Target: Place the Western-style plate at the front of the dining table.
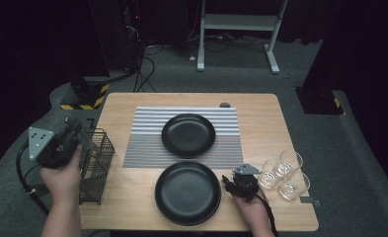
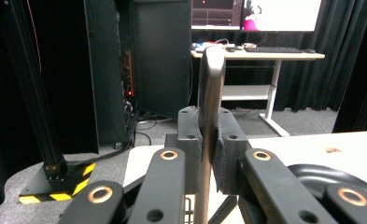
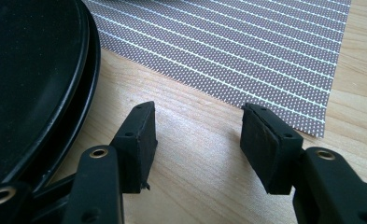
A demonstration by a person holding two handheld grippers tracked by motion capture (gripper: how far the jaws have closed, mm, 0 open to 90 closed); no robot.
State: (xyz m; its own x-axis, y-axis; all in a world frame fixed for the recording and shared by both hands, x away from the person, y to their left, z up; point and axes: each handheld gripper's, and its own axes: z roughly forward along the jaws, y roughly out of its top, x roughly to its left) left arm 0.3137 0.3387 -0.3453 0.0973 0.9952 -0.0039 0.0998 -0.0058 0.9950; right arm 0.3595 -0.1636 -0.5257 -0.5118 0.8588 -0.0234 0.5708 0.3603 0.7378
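Note:
My left gripper (image 1: pixel 73 128) hangs over the black wire basket (image 1: pixel 96 163) at the table's left edge. In the left gripper view it (image 2: pixel 208 140) is shut on a dark, flat metal utensil handle (image 2: pixel 211 79) that stands upright between the pads; the utensil's lower end is hidden. My right gripper (image 1: pixel 229 180) rests low on the wooden table (image 1: pixel 260 123), just right of the near black plate (image 1: pixel 187 192). In the right gripper view it (image 3: pixel 197 135) stands open with only bare wood between its jaws. The near plate's rim (image 3: pixel 85 70) lies to their left.
A second black plate (image 1: pixel 188 135) sits on a grey striped placemat (image 1: pixel 147 148) at the table's middle; the mat's corner (image 3: pixel 246 42) lies ahead of my right jaws. Several clear glasses (image 1: pixel 285 173) stand at the right edge. A desk frame (image 1: pixel 241 22) stands beyond the table.

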